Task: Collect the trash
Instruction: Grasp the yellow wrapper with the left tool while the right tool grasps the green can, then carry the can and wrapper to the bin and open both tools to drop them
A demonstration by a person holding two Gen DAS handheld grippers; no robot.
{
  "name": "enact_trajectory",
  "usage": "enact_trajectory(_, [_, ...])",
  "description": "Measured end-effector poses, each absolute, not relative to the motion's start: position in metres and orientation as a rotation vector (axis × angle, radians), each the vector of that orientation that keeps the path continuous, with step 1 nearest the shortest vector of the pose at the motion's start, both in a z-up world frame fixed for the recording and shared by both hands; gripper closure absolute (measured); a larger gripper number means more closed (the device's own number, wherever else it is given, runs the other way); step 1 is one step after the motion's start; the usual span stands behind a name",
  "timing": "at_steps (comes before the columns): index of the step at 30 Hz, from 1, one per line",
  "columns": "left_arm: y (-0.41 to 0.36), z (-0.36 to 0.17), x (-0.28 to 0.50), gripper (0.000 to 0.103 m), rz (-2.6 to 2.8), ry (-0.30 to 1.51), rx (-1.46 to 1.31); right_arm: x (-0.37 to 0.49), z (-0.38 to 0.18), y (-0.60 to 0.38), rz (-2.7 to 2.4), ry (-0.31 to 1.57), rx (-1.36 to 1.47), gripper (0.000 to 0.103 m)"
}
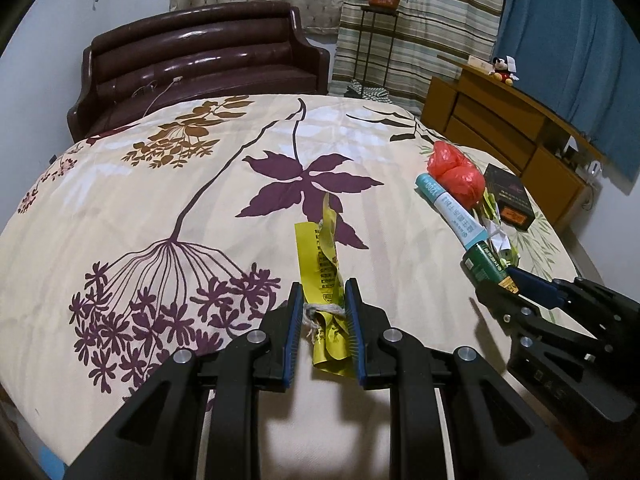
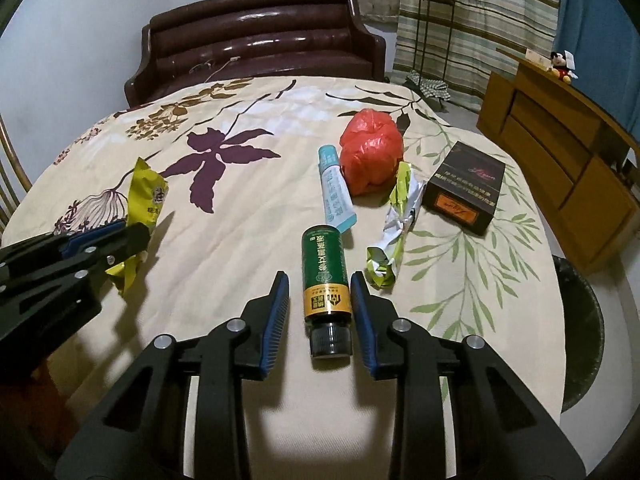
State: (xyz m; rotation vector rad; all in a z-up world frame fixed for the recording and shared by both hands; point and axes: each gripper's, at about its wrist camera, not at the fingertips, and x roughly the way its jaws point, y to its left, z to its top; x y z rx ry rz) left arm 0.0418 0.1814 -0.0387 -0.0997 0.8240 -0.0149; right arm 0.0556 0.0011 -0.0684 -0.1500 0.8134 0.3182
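Observation:
My left gripper stands around a yellow snack wrapper lying on the flowered tablecloth; its pads touch the wrapper's sides. The wrapper also shows in the right wrist view. My right gripper is open around a green bottle with a black cap, pads a little apart from it. Beyond lie a blue-white tube, a red plastic bag, a crumpled green-white wrapper and a dark box.
A dark round bin stands below the table's right edge. A brown sofa is behind the table. A wooden cabinet stands at the right, a plant stand at the back.

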Motion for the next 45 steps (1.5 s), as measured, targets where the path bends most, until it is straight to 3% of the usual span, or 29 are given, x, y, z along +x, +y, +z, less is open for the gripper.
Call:
enact_trajectory(3, [0.182, -0.04, 0.041, 0.081, -0.014, 0.825, -0.103, 0.057, -0.07, 0.002, 0.317, 0.822, -0.155, 0.074])
enact_trajectory(4, [0.183, -0.04, 0.041, 0.081, -0.013, 0.827, -0.105, 0.056, -0.071, 0.003, 0.317, 0.823, -0.159, 0.079])
enact_trajectory(21, [0.164, -0.029, 0.038, 0.081, -0.058, 0.791, -0.114, 0.037, -0.05, -0.02, 0.308, 0.737, -0.133, 0.08])
enact_trajectory(45, [0.005, -0.01, 0.067, 0.081, -0.348, 0.74, -0.005, 0.049, -0.037, -0.191, -0.054, 0.668, -0.005, 0.08])
